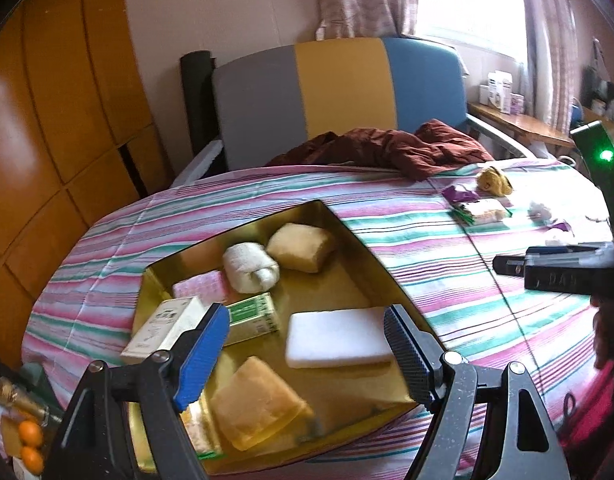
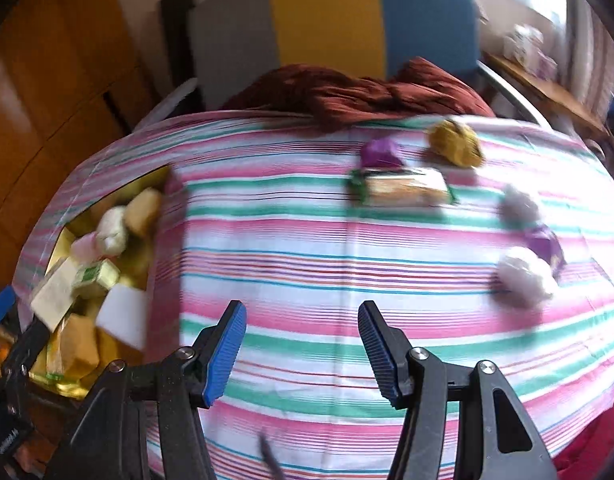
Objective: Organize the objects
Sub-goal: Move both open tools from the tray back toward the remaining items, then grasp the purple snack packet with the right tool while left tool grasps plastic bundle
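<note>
The left gripper hangs wide open and empty above the gold tray holding the white foam block, while the right gripper, also open and empty, is over the striped sheet, well apart from the wrapped snack.
</note>
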A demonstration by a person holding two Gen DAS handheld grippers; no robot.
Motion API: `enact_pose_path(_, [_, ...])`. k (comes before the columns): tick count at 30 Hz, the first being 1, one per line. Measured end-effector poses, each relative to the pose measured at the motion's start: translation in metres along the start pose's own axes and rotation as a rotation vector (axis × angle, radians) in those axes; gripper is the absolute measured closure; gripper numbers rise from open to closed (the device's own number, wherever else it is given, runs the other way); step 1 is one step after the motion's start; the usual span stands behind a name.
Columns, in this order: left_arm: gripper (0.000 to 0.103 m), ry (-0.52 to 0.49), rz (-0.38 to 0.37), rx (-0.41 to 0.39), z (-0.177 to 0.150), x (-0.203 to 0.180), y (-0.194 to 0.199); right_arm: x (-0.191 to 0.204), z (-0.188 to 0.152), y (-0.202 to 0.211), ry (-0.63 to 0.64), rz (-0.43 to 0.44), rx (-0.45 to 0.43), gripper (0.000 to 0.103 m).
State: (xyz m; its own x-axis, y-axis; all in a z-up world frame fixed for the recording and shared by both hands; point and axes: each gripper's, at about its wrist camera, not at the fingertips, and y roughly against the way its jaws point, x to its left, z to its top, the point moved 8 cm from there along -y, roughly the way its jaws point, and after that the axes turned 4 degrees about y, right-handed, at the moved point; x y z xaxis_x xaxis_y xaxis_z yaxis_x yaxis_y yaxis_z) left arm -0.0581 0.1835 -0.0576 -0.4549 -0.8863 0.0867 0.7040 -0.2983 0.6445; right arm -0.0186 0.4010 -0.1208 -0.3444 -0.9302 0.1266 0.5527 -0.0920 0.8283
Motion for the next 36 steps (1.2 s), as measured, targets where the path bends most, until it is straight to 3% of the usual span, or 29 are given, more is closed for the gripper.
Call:
enact_pose_path(6, [0.023,-0.049,-0.072,0.004,0.007,-0.033,-0.005,-0.075,0.012,0.014,-0.17,-0.039,0.01,0.044])
enact_pose_path(13, [0.023,-0.105,-0.138,0.017,0.011,-0.068,-0.01,-0.177,0.02,0.03,-0.339,-0.144,0.006,0.044])
enact_pose_path(19, [0.023,-0.149,-0.175,0.047,0.01,-0.095,-0.022,-0.24,0.022,0.011,-0.376,-0.228,0.09,0.044])
enact_pose_path(29, [0.023,-0.188,-0.203,0.114,0.005,-0.119,-0.046,-0.257,0.03,-0.048,-0.253,-0.247,0.246,0.044])
enact_pose_path(32, [0.023,-0.198,-0.212,0.126,0.005,-0.127,-0.051,-0.259,0.024,-0.059,-0.221,-0.283,0.268,0.066])
enact_pose_path(36, [0.023,-0.212,-0.244,0.14,0.009,-0.145,-0.058,-0.268,0.019,-0.051,-0.291,-0.256,0.223,0.067])
